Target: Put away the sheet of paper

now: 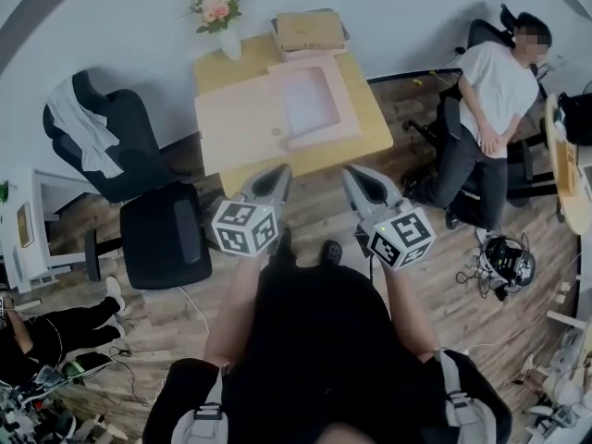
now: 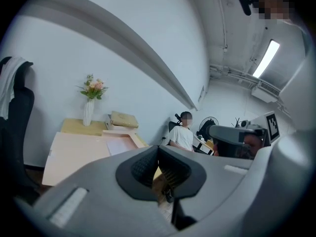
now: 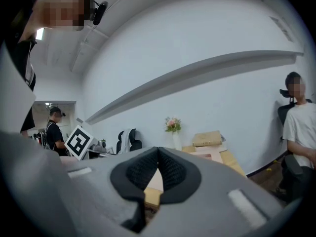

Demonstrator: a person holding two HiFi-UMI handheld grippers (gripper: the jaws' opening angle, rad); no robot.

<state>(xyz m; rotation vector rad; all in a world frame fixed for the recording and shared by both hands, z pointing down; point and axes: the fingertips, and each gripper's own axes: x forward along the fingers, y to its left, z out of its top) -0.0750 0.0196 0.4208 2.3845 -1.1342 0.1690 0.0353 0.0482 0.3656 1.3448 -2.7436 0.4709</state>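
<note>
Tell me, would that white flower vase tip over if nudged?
Probably: the vase looks tall and narrow, and the flowers spread wide above it, so it seems top-heavy. It stands close to the table edge, so a fall looks possible.

Near edge of bench [image 1: 215,74] covered by left tool [image 1: 280,172] and right tool [image 1: 351,172] in head view. Outline of sheet of paper [image 1: 307,100] in pink box [image 1: 242,123] too faint to be traced. At lower left, person on floor [image 1: 46,331] cut off by picture edge. In right gripper view, bench largely masked by tool's own body; seated person [image 3: 301,127] cut by right edge. In left gripper view, office chair [image 2: 15,132] clipped at left.
</note>
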